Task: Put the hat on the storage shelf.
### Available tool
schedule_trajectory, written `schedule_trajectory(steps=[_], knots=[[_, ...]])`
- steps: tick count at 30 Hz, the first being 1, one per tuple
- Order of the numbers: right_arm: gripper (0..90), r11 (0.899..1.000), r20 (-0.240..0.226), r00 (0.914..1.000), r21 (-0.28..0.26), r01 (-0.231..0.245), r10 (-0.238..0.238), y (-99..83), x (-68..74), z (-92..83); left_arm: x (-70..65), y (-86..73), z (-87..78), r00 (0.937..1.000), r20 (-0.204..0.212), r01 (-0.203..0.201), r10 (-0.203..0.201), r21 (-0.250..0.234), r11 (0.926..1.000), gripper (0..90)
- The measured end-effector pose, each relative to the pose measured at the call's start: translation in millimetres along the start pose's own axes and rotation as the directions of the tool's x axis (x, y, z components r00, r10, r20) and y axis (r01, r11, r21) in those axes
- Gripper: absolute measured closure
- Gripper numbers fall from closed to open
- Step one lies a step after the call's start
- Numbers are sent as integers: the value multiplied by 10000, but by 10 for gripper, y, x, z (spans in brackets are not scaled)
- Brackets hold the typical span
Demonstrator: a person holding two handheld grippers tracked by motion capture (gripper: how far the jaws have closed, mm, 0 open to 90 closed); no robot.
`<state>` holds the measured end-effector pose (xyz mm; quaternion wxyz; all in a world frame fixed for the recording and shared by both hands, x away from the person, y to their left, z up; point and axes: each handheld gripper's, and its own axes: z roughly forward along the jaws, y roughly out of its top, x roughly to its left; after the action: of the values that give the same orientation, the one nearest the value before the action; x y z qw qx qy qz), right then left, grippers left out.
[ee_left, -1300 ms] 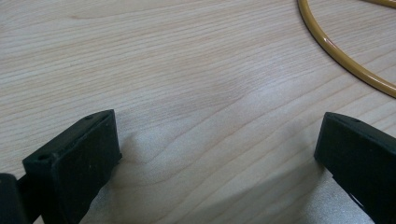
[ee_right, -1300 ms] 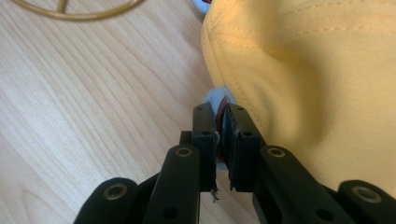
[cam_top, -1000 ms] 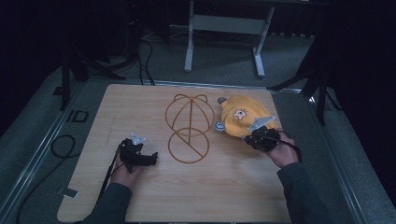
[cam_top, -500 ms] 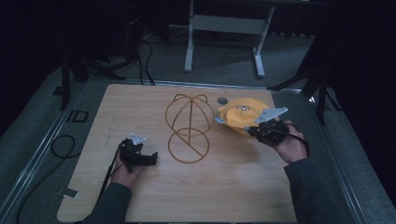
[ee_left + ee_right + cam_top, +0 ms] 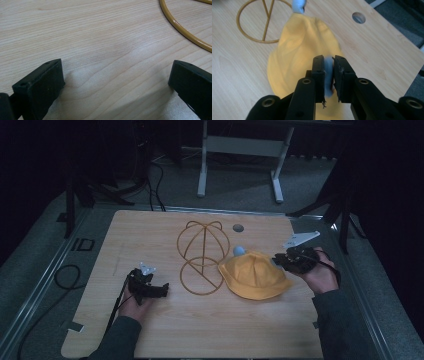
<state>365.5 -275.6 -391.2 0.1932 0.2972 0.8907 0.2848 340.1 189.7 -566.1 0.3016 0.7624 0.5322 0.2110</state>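
Right gripper [image 5: 328, 67] jaws pinch a pale-blue bit at the yellow hat's [image 5: 254, 275] near edge; the hat runs away from them toward the wire stand [image 5: 202, 257] on the table [image 5: 150, 235]. Left gripper [image 5: 147, 287] jaws spread, empty, beyond the stand.

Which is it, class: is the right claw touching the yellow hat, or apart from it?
Touching. The right gripper view shows the right claw shut on a pale blue part of the yellow hat, its jaws pressed against it from both sides.
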Motion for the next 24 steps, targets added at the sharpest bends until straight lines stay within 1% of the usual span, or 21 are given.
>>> schedule_trajectory(steps=[1, 3, 12, 16, 24], knots=[[772, 10000, -81, 10000, 22, -19, 19, -1, -1, 1, 0, 0, 0, 10000, -5, 3, -3, -2, 10000, 1], [758, 9999, -150, 9999, 134, 86, -84, 8, 3, 11, 1, 0, -1, 10000, 2, -22, 22, 20, 10000, 1], [736, 9974, -381, 9986, 596, 394, -372, 72, 42, 110, -2, -1, 2, 10000, -9, 24, -24, -27, 10000, 1], [726, 9938, -376, 9981, 979, 523, -488, 99, 47, 164, -2, -1, 2, 10000, -9, 24, -24, -31, 10000, 1], [700, 9872, -498, 9959, 1376, 812, -750, 176, 72, 223, 0, 0, 2, 10000, -20, -3, 3, -31, 10000, 1]])
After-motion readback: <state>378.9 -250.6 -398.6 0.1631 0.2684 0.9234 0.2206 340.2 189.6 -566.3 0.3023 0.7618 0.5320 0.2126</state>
